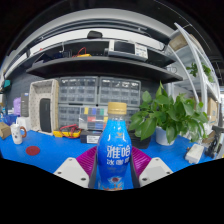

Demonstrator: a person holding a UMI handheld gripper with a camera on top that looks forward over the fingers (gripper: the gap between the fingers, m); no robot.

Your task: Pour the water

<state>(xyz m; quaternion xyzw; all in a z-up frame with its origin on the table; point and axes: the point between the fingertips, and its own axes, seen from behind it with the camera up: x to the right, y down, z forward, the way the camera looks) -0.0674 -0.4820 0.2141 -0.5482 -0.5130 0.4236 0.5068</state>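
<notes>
1. Two fingers [72, 172] of the gripper [113, 172] flank a blue bottle [115, 150]; magenta pads sit against its sides, left pad [87, 158] and right pad [140, 160] both touching the label zone. Gripper is clamped on the bottle, no visible gap either side.
2. Far left: a small white cup [19, 133] with a dark print stands near the table's left edge, with some small boxes beside it. A red disc [33, 151] lies flat on the blue table [55, 155], just right of the cup and well apart from the left finger.
3. Left-centre: bare blue surface between the red disc and the bottle gives open room on that side.
4. Behind that: a white box [43, 105] with a dark opening stands at the table's back edge; small yellow and orange items [68, 131] lie just right of it.
5. Centre: bottle upright, yellow cap [117, 108] on, white lettering on the label. Clear-fronted drawers [78, 100] rise beyond it.
6. Right: a leafy potted plant [170, 113] in a white pot [164, 134] stands behind and near the bottle's right side; leaves overhang the table there, room is tight.
7. Far right: a white object [195, 153] sits near the table's right edge, just beyond the right finger.
</notes>
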